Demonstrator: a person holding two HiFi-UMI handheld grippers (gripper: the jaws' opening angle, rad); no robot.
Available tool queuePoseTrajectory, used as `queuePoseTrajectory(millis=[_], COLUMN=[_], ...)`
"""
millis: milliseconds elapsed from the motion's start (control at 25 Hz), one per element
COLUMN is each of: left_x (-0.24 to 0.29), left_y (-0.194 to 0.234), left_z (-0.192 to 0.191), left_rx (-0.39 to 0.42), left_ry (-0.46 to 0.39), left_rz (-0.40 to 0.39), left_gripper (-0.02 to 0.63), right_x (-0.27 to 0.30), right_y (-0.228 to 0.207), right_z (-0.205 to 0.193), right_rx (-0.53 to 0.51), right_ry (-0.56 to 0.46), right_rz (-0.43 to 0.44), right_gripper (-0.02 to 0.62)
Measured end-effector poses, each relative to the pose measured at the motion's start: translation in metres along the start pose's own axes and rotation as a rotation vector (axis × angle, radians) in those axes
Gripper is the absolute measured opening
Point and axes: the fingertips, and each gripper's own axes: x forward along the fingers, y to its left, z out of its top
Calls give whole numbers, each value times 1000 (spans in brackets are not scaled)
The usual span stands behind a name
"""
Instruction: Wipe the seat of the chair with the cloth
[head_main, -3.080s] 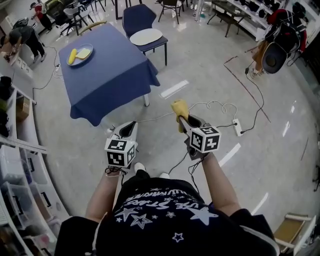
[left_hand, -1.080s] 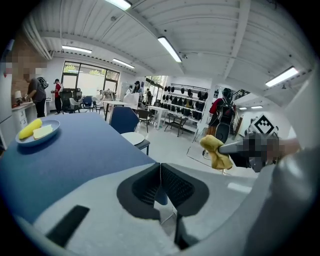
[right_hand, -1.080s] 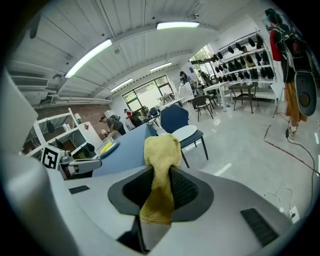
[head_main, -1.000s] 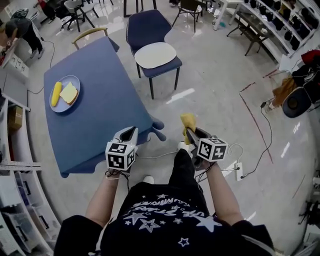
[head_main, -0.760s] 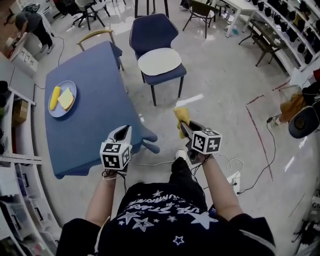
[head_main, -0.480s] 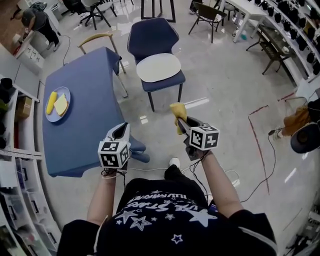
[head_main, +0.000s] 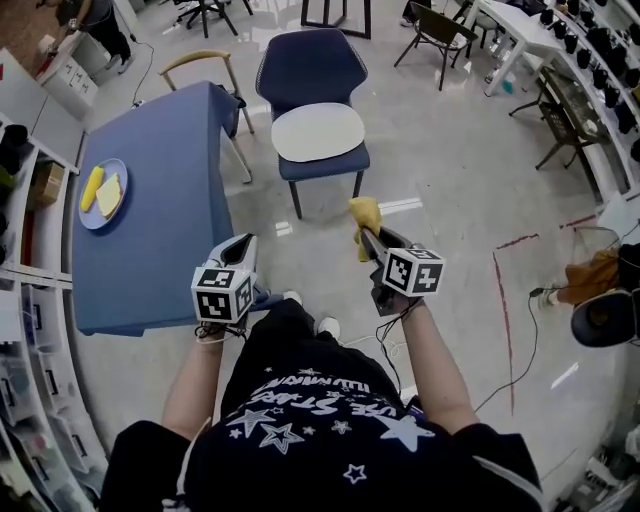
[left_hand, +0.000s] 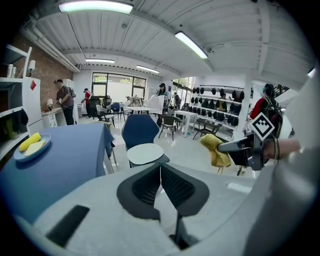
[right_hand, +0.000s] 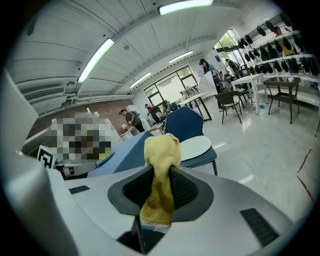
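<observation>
Approach to the chair (head_main: 312, 68): right tongs (head_main: 366, 240) clamped on a yellow cloth (head_main: 362, 213) that sticks up past the tips, left tongs (head_main: 243, 248) closed on nothing, and the chair's pale seat (head_main: 318, 132) well ahead beside the blue table (head_main: 150, 210). A good wipe likely needs the cloth's loose end, not the tongs' tips, pressed flat on the seat and swept across its whole width.

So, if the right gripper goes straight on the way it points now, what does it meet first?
Most likely the chair: it stands right behind the cloth held in the right gripper, with only floor between. Whether seat or backrest comes first, I cannot tell.
</observation>
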Motion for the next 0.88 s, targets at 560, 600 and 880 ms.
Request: queuePoseTrajectory(millis=[560,600,880], left_x=[178,193,275], left_y=[71,80,152], left_z=[67,78,123], left_rx=[-23,-25,-69], left_ry=[44,44,27], left_rz=[-67,-71,-59], left_gripper=[21,21,21], right_x=[108,121,222], right_y=[-83,-87,-90], right_z=[90,102,164], right_rx=[-5,-11,-76], right_ry=[71,78,166], right_rz=[-122,-129,-125], right_gripper=[100,101,101])
